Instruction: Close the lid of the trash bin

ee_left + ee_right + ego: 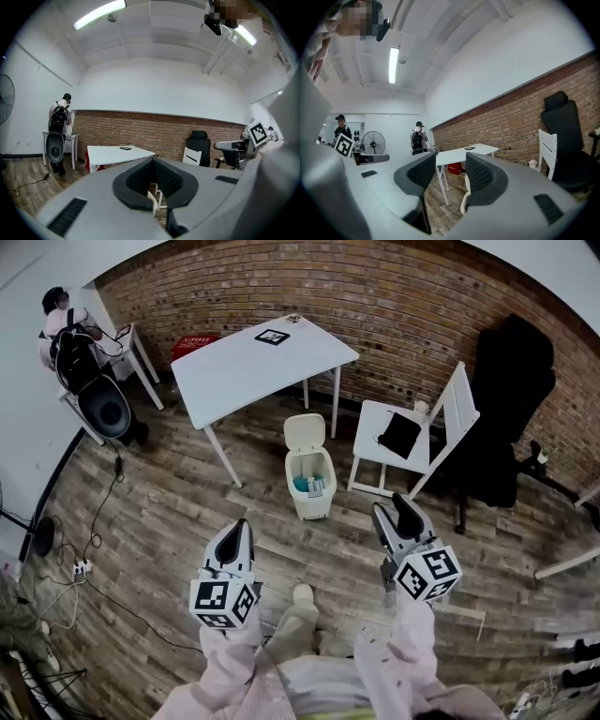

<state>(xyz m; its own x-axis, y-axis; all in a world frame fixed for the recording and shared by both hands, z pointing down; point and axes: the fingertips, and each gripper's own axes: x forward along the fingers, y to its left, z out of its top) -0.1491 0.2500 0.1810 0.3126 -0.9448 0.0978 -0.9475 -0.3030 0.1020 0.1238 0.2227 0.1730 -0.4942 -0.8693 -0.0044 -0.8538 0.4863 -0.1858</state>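
The cream trash bin [310, 486] stands on the wooden floor between the white table and the white chair. Its lid [305, 431] is raised upright at the back, and blue and white rubbish shows inside. Both grippers hover short of the bin, nearer to me, touching nothing. My left gripper [242, 529] is to the bin's lower left, its jaws together at the tips [152, 161]. On the bin's lower right, my right gripper [394, 517] has its jaws apart with nothing between them [451, 171]. A strip of the cream lid [465, 199] shows through that gap.
A white table [262, 357] stands behind the bin, a white folding chair [403, 442] with a black item on it to the right, and a black office chair [506, 409] beyond. A person [66, 320] stands at the far left. Cables and a power strip [82, 567] lie on the floor at left.
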